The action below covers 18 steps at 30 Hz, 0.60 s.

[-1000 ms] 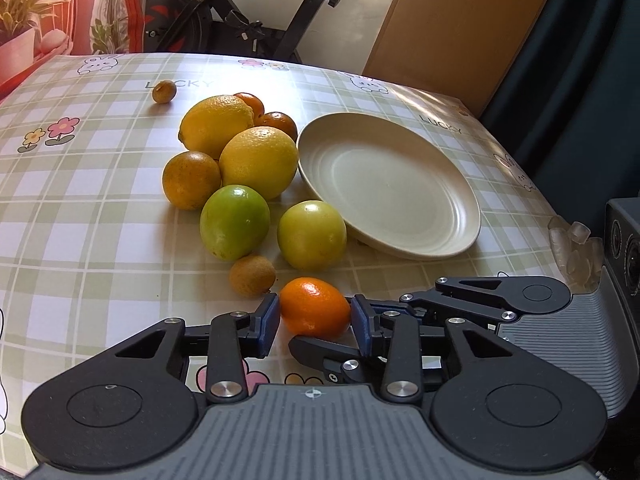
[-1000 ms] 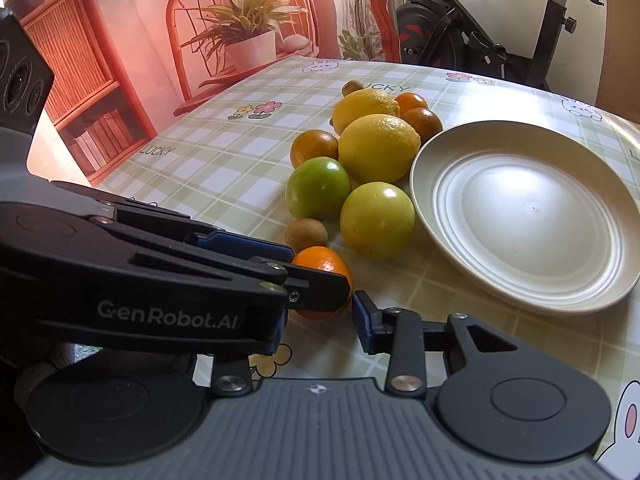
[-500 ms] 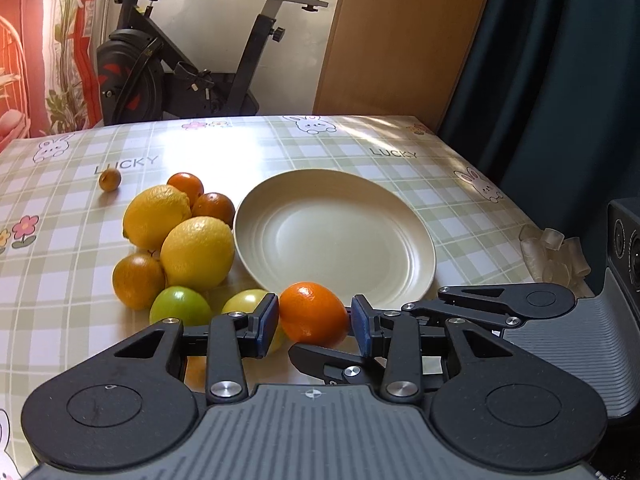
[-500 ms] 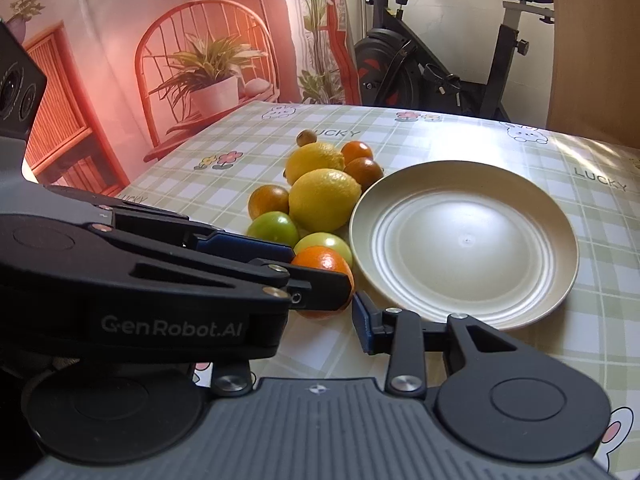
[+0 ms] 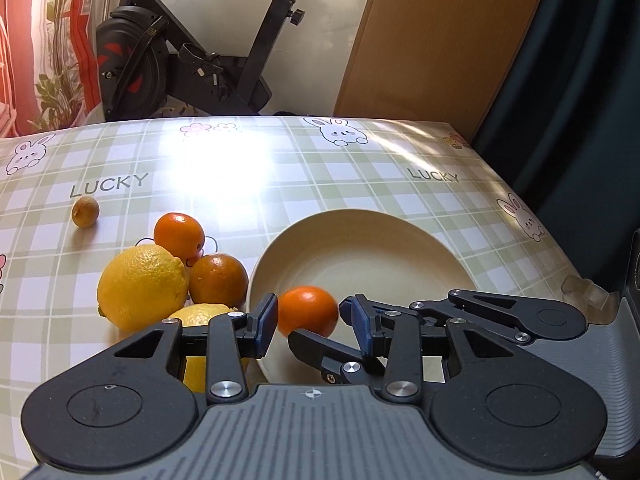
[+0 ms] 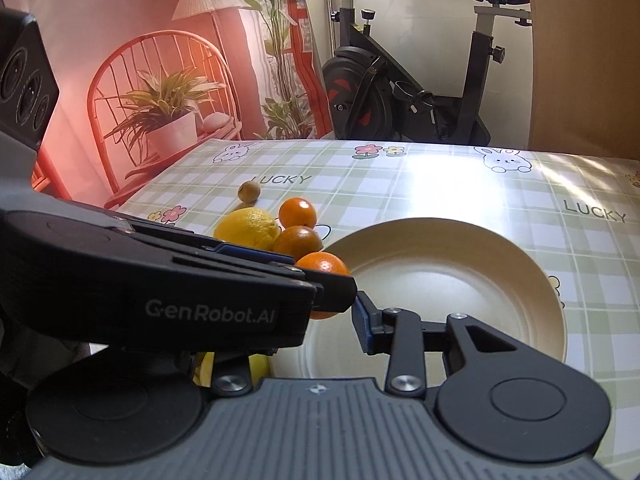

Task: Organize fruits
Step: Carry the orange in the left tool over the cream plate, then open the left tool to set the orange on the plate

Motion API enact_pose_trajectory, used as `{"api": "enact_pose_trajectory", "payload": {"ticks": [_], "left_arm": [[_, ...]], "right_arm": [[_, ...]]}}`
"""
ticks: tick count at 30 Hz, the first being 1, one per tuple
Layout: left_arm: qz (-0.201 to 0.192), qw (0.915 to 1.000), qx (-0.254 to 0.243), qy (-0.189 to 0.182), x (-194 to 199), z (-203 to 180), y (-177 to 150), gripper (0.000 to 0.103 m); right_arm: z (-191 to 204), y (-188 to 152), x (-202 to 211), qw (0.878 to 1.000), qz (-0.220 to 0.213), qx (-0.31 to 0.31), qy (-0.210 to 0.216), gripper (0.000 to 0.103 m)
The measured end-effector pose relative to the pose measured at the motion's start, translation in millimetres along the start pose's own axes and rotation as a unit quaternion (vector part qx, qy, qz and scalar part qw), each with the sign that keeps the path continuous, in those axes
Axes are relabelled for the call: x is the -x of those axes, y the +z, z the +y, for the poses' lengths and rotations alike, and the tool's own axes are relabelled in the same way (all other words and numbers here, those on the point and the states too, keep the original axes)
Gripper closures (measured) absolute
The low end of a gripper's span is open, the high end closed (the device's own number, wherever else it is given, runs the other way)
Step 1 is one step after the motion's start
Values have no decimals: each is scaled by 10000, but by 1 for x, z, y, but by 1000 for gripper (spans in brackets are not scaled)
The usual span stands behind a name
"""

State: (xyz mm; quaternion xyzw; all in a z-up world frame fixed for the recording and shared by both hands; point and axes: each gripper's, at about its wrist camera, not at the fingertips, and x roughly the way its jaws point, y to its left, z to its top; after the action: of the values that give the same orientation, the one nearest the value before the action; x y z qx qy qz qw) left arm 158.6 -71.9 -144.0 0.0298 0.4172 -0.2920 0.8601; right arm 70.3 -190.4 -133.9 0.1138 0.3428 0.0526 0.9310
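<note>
My left gripper (image 5: pixel 310 318) is shut on a small orange (image 5: pixel 308 311) and holds it above the near left rim of the cream plate (image 5: pixel 400 256). The same orange (image 6: pixel 325 266) shows in the right wrist view, behind the left gripper's body. My right gripper (image 6: pixel 336 312) is open and empty over the near part of the plate (image 6: pixel 460 280); its left finger is hidden by the left gripper. Left of the plate lie two lemons (image 5: pixel 142 286), two small oranges (image 5: pixel 179 232) and a small brown fruit (image 5: pixel 84 211).
The table has a checked cloth (image 5: pixel 360 176) and drops off at the right edge. An exercise bike (image 5: pixel 180 60) and a wooden panel stand behind it. A clear plastic piece (image 5: pixel 584 290) lies near the right edge.
My left gripper has carried the orange up and forward, from the table in front of the fruit pile to above the plate's rim. The right gripper moved along with it.
</note>
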Motion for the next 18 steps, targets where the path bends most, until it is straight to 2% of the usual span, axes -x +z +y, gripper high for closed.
{"api": "enact_pose_trajectory", "payload": {"ticks": [12, 18], "left_arm": [[132, 9997, -81, 171, -24, 6, 17, 61], [130, 9998, 42, 141, -23, 7, 15, 53]], "right_arm": [[-14, 14, -35, 9991, 83, -387, -146, 65], [-18, 15, -33, 9991, 83, -378, -158, 64]]}}
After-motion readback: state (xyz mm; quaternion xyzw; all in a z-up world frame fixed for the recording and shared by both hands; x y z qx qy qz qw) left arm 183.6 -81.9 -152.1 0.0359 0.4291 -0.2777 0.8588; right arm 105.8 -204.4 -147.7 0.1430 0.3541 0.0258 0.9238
